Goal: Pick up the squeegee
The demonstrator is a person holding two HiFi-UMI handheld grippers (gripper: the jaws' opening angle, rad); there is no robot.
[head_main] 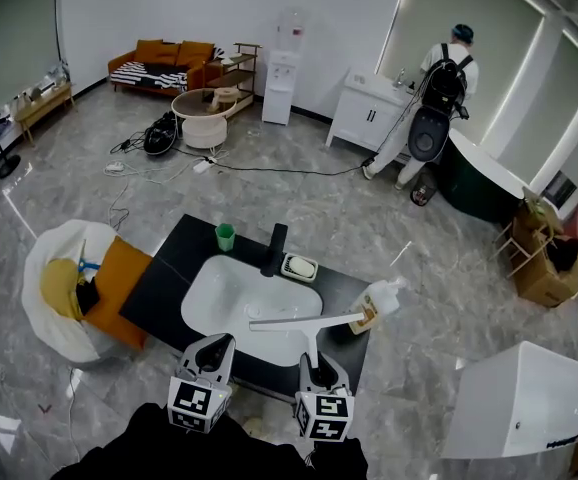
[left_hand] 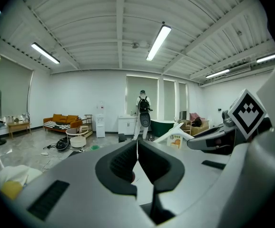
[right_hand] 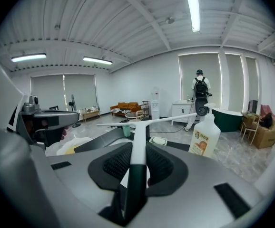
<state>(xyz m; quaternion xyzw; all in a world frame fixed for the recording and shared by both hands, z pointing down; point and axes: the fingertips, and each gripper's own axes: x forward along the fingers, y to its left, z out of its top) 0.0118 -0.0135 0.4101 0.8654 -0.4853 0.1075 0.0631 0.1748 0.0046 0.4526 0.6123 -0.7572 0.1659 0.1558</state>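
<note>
Right gripper view: right gripper [right_hand: 138, 150] fingers clamp the squeegee [right_hand: 140, 127], up off the bench [head_main: 164, 278]; left gripper [left_hand: 137, 152] pinched shut, empty. Next up, probably just hold steady.

My holdings, seen from above:
- My right gripper [head_main: 315, 356]: jaws on the handle of the squeegee [head_main: 304, 320], whose white blade lies crosswise above the near part of the white basin [head_main: 214, 288].
- My left gripper [head_main: 216, 345]: just beside the right, over the near edge of the black counter [head_main: 164, 273].
- Behind the basin: green cup [head_main: 225, 236], black faucet [head_main: 274, 249], soap dish [head_main: 299, 266].
- By the blade's right end: pump bottle [head_main: 379, 301].
</note>
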